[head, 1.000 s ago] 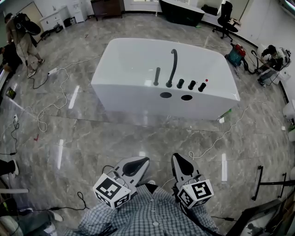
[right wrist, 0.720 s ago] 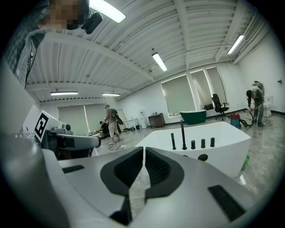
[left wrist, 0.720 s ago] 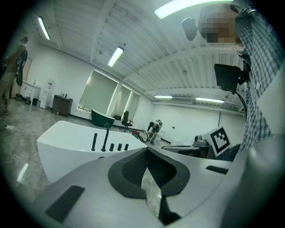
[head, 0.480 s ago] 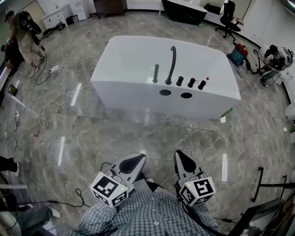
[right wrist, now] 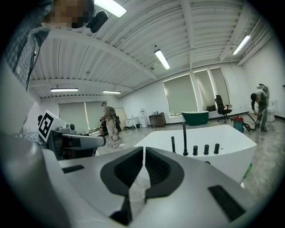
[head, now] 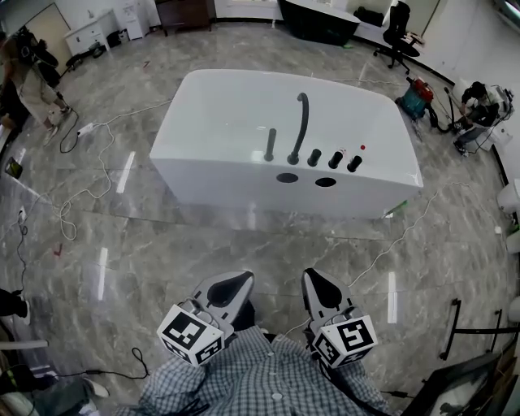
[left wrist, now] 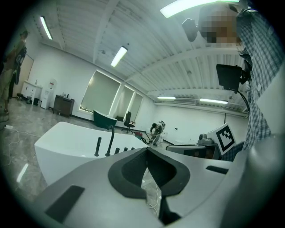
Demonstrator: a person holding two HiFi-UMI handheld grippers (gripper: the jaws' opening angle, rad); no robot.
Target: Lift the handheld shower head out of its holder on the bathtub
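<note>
The white bathtub (head: pixel 219 114) stands ahead on the marble floor, well beyond both grippers. On its near rim the black handheld shower head (head: pixel 270 145) stands upright in its holder, left of the tall curved faucet (head: pixel 301 122) and three black knobs (head: pixel 335 159). My left gripper (head: pixel 230 284) and right gripper (head: pixel 315 280) are low, close to my body, both shut and holding nothing. In the left gripper view the shower head (left wrist: pixel 98 146) is far past the gripper (left wrist: pixel 147 150). In the right gripper view the shower head (right wrist: pixel 173 144) is also far beyond the gripper (right wrist: pixel 144 149).
White cables (head: pixel 89 175) trail over the floor left of the tub, and another cable (head: pixel 406 231) runs at the right. A person (head: pixel 24 73) stands at far left. An office chair (head: pixel 396 32), a dark tub (head: pixel 318 20) and a crouching person (head: pixel 475 101) are at the back right.
The bathtub sits slightly lower and further left in the head view, as I have stepped toward it. Both grippers stay shut near my body. The person at far left has shifted.
</note>
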